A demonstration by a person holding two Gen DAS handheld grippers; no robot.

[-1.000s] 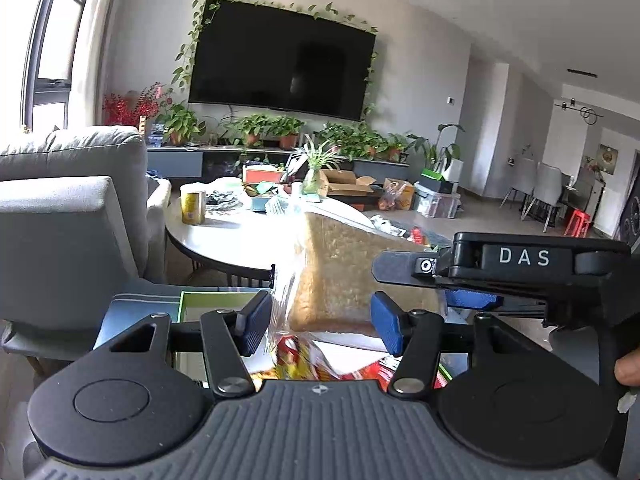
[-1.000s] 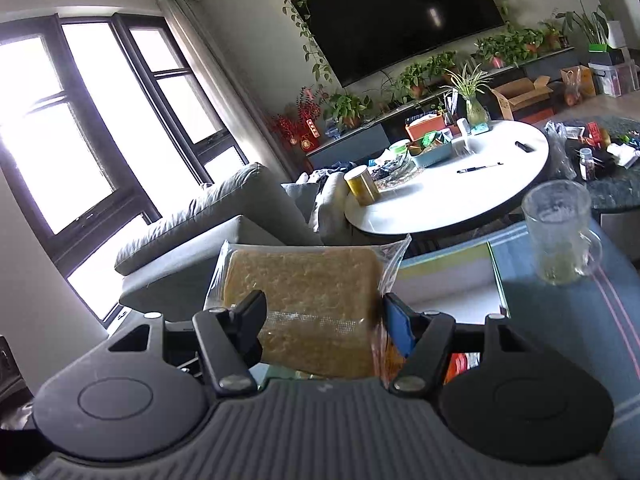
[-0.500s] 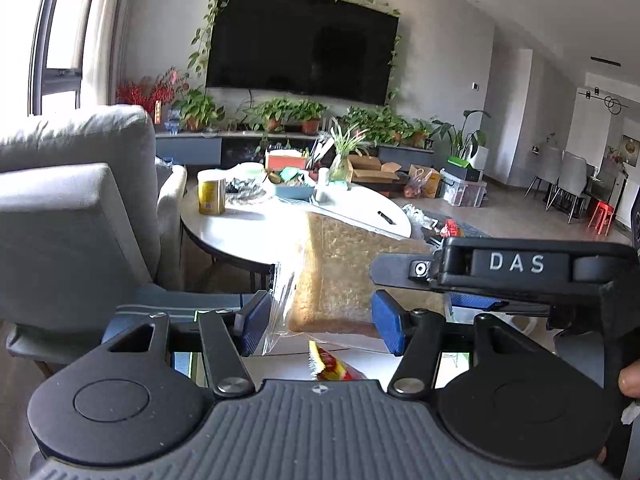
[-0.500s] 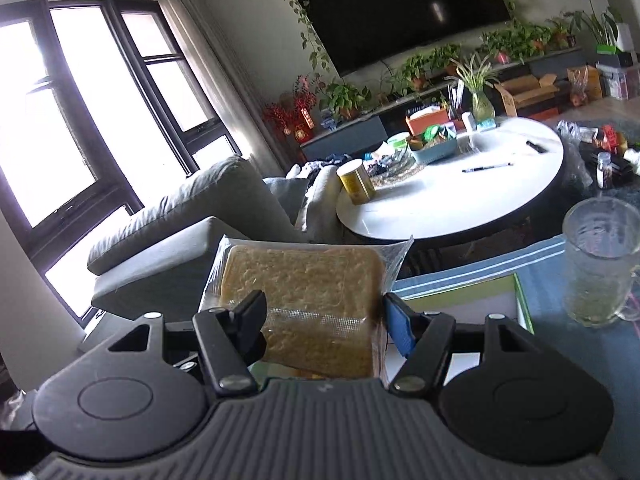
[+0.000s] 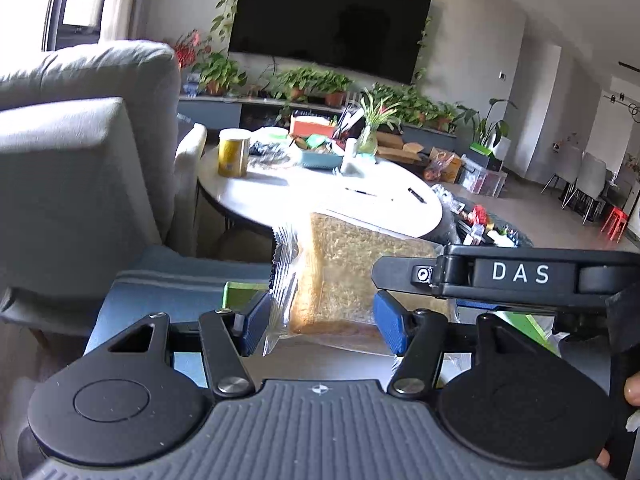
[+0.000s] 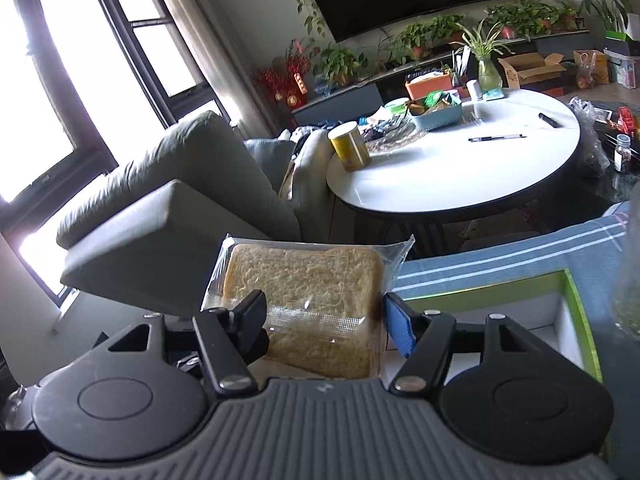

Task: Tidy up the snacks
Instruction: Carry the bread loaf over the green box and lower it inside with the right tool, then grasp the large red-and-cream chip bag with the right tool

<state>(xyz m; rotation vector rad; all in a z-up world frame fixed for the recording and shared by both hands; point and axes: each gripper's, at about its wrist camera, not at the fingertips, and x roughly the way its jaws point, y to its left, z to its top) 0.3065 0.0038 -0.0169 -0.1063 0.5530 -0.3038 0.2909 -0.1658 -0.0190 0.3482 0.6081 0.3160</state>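
A slice of bread in a clear plastic wrapper (image 6: 304, 300) is held in the air between the fingers of my right gripper (image 6: 322, 320), which is shut on it. The same wrapped bread (image 5: 340, 276) shows in the left wrist view between the blue pads of my left gripper (image 5: 320, 320); whether those pads press on it I cannot tell. The right gripper's body, marked DAS (image 5: 516, 276), crosses that view at the right. A green-rimmed white box (image 6: 520, 312) lies on a blue striped cloth (image 6: 520, 248) below right.
A grey armchair (image 5: 76, 168) stands at the left. A round white table (image 6: 460, 164) beyond holds a yellow can (image 6: 349, 146), a blue basket of snacks (image 6: 436, 110) and pens. A glass mug edge (image 6: 630, 272) is at the far right. A TV and plants line the back wall.
Both grippers and the wrapped bread have moved left and up; the red snack packets below have left the left wrist view, and the glass mug has slid to the right edge.
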